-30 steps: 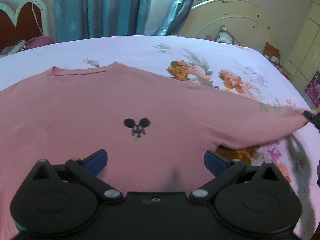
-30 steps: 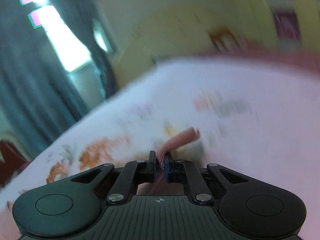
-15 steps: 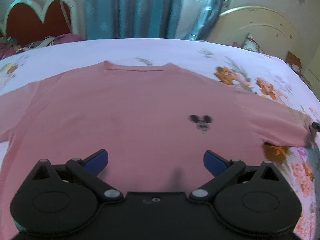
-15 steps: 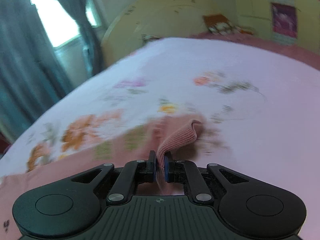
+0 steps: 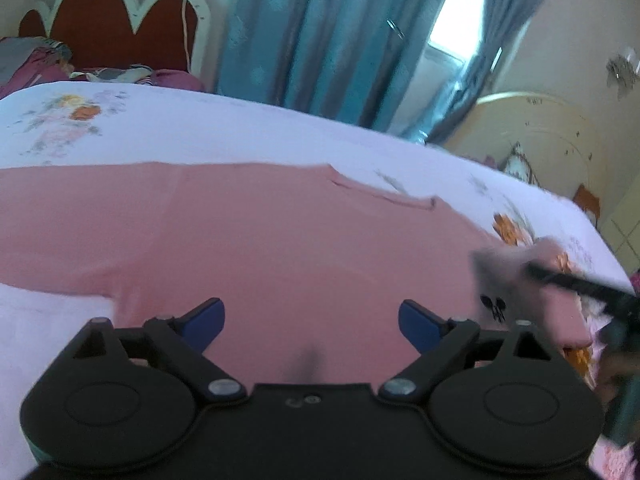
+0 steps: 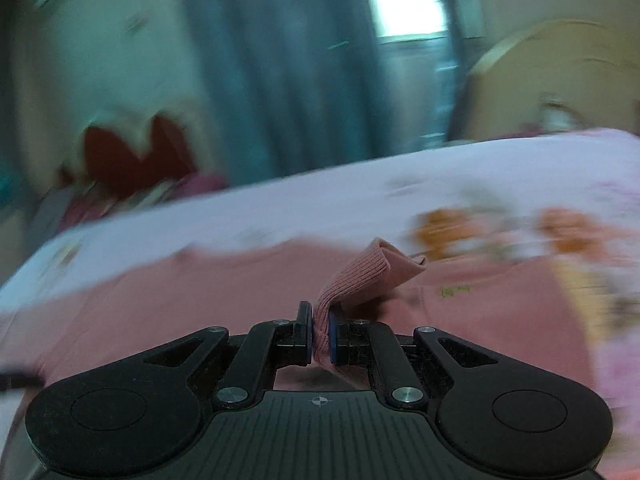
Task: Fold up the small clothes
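Note:
A pink long-sleeved top (image 5: 280, 240) lies face up and spread flat on the bed. My left gripper (image 5: 311, 322) hovers over the chest of the top, jaws wide and closing, nothing pinched between its blue pads. In the right wrist view my right gripper (image 6: 320, 338) is shut on the ribbed cuff (image 6: 372, 272) of the pink sleeve and holds it above the body of the top (image 6: 200, 300). In the left wrist view that sleeve (image 5: 532, 272) shows blurred at the right edge, folded over the small black mouse print (image 5: 494, 306).
The bed has a white floral sheet (image 5: 240, 128). A red headboard (image 5: 108, 28) and bundled bedding (image 5: 36, 60) are at the far left, blue curtains (image 5: 320, 32) behind, and a cream headboard (image 5: 536, 140) at the far right.
My right gripper has swung the sleeve cuff from out over the sheet inward over the top's body. My left gripper has shifted left across the top, toward the other sleeve, and its jaws have narrowed slightly.

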